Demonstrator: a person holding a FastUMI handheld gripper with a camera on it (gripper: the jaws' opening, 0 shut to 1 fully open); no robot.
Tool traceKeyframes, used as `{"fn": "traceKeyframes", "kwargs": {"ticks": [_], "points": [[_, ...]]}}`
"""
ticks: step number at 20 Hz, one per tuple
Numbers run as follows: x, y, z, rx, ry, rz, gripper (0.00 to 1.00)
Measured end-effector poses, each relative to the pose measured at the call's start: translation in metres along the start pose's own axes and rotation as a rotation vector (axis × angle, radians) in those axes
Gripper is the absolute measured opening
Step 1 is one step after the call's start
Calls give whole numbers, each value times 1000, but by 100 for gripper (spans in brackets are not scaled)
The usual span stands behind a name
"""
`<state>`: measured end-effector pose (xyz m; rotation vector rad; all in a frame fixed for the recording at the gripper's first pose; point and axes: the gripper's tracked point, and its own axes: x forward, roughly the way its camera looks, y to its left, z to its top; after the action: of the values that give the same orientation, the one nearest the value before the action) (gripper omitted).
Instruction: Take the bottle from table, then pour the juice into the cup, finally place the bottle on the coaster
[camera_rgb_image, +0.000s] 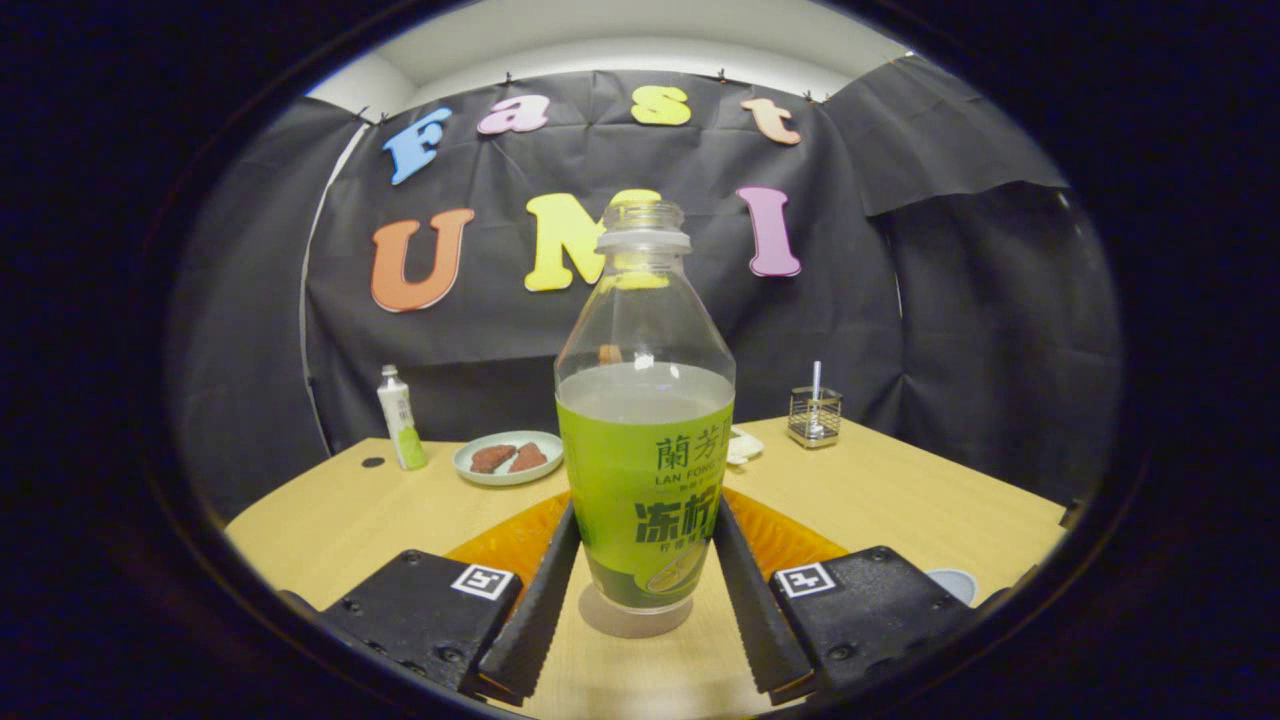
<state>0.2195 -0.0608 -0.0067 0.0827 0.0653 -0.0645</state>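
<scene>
Bottle (644, 420) upright on desk (880, 490), dead centre between jaws, long axis vertical, cap off, juice filling lower half. Gripper (640, 590) straddles label zone; jaws flank both sides, look to be touching label, can't tell if pressing yet. Base sits on desk, not lifted. Judgement: close, lift straight up. Orange mat (790, 535) just behind bottle, likely coaster. Rim of round thing (952, 583) beside one jaw, maybe cup. Beyond: plate (507, 457), small bottle (400, 418), wire holder (814, 415), well apart.
</scene>
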Motion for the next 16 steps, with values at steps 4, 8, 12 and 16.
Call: {"fn": "traceKeyframes", "kwargs": {"ticks": [4, 8, 12, 16], "points": [[11, 8, -13, -52, 57, -19, 81], [16, 14, -18, -63, 79, -13, 81], [29, 9, -27, -96, 123, -26, 81], [42, 9, -46, -78, 187, -4, 81]]}}
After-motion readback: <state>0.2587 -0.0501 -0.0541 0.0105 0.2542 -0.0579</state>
